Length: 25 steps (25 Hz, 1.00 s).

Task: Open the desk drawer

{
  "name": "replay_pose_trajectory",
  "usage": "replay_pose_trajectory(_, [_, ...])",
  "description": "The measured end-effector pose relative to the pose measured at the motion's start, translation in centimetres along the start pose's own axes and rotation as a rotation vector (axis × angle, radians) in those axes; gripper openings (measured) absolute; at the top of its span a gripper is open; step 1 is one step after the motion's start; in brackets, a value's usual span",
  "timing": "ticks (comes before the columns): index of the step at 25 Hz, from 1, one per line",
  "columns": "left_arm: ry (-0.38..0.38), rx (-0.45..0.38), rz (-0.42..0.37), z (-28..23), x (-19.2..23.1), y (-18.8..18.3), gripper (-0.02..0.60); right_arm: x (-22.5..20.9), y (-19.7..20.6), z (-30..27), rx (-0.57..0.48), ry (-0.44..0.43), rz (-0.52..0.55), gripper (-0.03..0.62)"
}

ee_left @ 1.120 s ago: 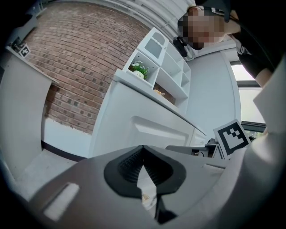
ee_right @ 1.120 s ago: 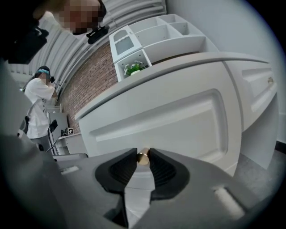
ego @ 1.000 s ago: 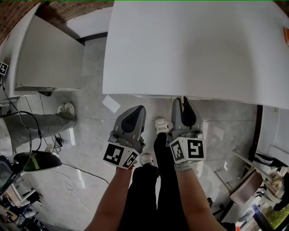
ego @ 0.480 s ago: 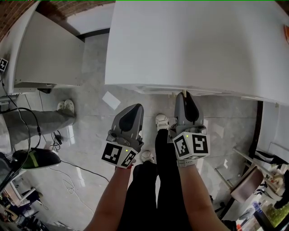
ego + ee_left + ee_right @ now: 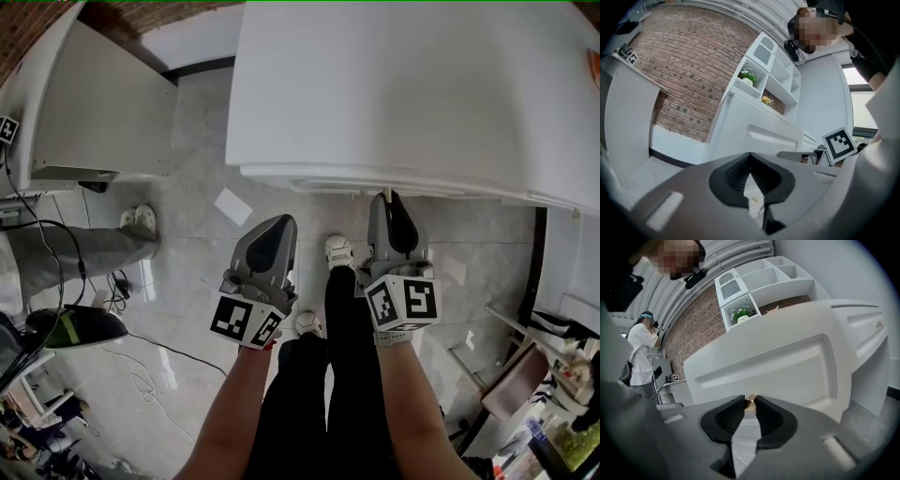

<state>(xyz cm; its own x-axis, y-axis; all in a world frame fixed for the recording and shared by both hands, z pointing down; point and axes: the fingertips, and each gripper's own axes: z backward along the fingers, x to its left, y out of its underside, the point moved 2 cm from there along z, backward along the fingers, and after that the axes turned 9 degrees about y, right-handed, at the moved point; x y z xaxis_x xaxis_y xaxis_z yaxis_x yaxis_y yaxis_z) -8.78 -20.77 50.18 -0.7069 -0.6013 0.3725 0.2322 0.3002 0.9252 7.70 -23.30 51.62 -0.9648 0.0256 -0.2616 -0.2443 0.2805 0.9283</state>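
Your R gripper pinches the knob: small, prob. slick. Drawer likely heavy, so pull straight. L gripper clenched, empty.

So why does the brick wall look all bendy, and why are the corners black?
Left gripper view: the wide-angle lens bows the brick wall and shelves and leaves dark corners. Right gripper view: the drawer front bends too, though the brass knob looks sharp. Head view: the desk has a curved edge.
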Motion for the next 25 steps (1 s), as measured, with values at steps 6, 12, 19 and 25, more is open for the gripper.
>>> replay_pose_trajectory(6, [0.003,0.001,0.005,0.5,-0.1,0.2,0.003,0.1,0.2,0.6,0.004,-0.006,0.016,0.072])
replay_pose_trajectory(12, [0.016,0.003,0.006,0.9,-0.9,0.5,0.003,0.2,0.5,1.6,0.006,-0.006,0.021,0.072])
replay_pose_trajectory(19, [0.041,0.003,0.000,1.1,-2.0,0.8,0.003,0.2,0.7,2.8,-0.002,0.000,0.017,0.072])
replay_pose_trajectory(25, [0.084,0.012,0.003,0.8,-3.3,1.3,0.003,0.4,1.3,4.1,-0.002,-0.005,0.023,0.071])
